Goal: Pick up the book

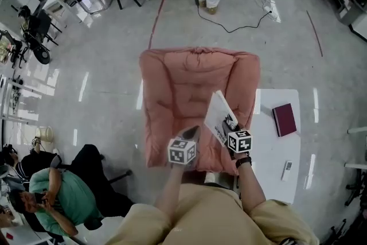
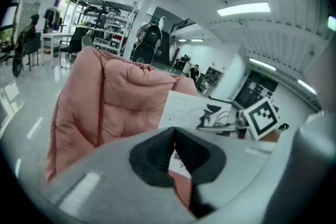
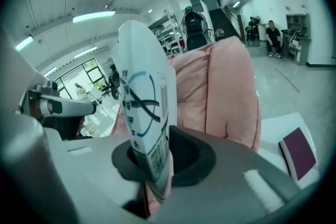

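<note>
Jaws of the right hand-held gripper (image 3: 155,165) are clenched on the lower edge of the white book (image 3: 140,107), which is held up over the seat of the pink armchair (image 1: 178,89). The left hand-held gripper (image 2: 175,150) is carried just beside it, its jaw tips closed together with nothing grasped. At the armchair's right a white desk (image 1: 269,163) is seen, on which a maroon notebook (image 1: 284,119) and a remote (image 1: 288,170) are laid well apart.
</note>
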### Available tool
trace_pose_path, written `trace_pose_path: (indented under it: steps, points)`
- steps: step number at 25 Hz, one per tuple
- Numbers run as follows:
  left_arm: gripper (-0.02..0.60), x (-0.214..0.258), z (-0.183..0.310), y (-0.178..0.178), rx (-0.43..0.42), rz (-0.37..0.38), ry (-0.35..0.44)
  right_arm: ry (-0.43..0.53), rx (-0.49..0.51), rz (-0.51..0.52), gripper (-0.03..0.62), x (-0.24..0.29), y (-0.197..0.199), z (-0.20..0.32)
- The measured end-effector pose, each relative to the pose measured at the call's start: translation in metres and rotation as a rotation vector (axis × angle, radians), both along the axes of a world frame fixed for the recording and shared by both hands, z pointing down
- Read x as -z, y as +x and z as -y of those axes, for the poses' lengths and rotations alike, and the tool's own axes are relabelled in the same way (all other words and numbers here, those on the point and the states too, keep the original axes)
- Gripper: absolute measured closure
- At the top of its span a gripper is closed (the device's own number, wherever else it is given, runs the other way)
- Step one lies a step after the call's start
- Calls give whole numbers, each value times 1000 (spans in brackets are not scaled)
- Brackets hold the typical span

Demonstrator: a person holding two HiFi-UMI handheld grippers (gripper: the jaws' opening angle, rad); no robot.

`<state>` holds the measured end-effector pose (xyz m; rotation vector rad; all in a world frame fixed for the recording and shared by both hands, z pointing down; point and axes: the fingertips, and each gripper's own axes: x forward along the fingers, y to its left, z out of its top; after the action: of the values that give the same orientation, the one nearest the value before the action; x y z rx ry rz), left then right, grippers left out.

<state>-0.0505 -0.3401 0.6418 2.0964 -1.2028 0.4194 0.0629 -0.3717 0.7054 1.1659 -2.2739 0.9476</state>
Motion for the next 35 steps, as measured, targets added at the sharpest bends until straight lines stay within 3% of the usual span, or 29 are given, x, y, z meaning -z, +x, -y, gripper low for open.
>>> trace_pose_path:
  steps: [8, 16, 22, 28, 35]
  points:
    - [578, 69, -9, 19, -19, 39, 198, 241, -173, 70, 546, 113, 30, -20]
    - [578, 179, -29, 31, 12, 37, 455, 519, -230, 94, 546, 242, 50, -54]
    - [578, 255, -66, 31, 20, 103, 654, 709, -222, 69, 546, 321, 51, -101]
    - [578, 299, -103, 33, 42, 55, 730, 817, -199, 47, 546, 371, 47, -146]
    - [578, 303, -144, 21, 64, 55, 756, 840, -193, 54, 546, 378, 36, -185]
